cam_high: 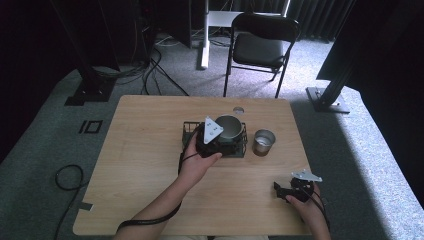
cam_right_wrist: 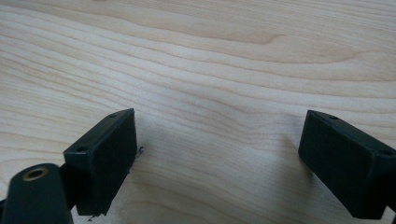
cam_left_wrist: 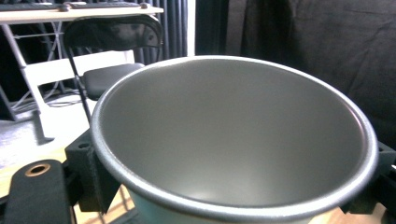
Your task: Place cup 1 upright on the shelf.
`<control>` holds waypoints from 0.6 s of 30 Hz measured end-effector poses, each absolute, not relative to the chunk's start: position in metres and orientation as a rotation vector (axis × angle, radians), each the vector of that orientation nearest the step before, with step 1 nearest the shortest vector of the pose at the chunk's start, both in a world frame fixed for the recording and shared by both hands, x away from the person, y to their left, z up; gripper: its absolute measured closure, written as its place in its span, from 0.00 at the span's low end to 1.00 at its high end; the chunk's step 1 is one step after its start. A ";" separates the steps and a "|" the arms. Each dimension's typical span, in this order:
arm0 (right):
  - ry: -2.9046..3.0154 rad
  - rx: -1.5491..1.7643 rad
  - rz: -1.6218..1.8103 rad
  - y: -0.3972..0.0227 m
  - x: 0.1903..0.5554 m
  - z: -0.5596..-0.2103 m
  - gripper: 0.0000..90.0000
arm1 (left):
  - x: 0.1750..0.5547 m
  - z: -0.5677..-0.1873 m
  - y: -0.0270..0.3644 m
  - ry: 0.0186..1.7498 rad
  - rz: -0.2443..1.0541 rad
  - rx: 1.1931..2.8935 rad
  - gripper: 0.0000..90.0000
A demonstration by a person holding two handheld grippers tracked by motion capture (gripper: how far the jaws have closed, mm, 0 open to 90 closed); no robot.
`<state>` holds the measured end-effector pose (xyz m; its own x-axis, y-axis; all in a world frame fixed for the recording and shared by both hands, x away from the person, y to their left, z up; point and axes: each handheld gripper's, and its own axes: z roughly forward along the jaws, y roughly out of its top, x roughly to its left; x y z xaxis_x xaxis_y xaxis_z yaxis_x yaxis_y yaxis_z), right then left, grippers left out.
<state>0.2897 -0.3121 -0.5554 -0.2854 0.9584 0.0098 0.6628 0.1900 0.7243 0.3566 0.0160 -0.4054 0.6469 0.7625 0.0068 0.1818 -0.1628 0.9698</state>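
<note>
While the person's left hand [cam_high: 196, 165] reaches forward over the pale wooden desk [cam_high: 140, 165], the left gripper [cam_high: 212, 136] sits at the near side of a round grey metal pot [cam_high: 230, 127], which stands on a black wire rack [cam_high: 189, 128] near the middle of the desk. In the left gripper view the pot's rim [cam_left_wrist: 233, 212] lies between the two black jaws, one on each side of the wall, so they seem to be closed on the pot or about to be; I cannot tell whether they press it. Just right of the rack stands a small shiny metal cup [cam_high: 263, 142], untouched. Further right, near the desk's front edge, the right gripper [cam_high: 282, 190] rests low over bare wood, its jaws spread wide and holding nothing. By my reckoning the pot is reached but not yet lifted off the rack.
</note>
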 end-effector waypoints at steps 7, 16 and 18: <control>2.022 1.514 0.876 -0.312 0.290 -0.555 0.12 | 0.371 -0.397 0.034 0.828 0.647 1.662 0.16; 2.022 1.513 0.876 -0.312 0.290 -0.555 0.12 | 0.389 -0.403 0.052 0.914 0.689 1.609 0.16; 2.022 1.513 0.876 -0.312 0.290 -0.555 0.12 | 0.393 -0.405 0.055 0.936 0.694 1.600 0.16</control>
<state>0.2897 -0.3121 -0.5555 -0.2859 0.9582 0.0090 0.6622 0.1908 0.7247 0.3925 0.0548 -0.4050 0.5160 0.8558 -0.0380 0.2125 -0.0849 0.9735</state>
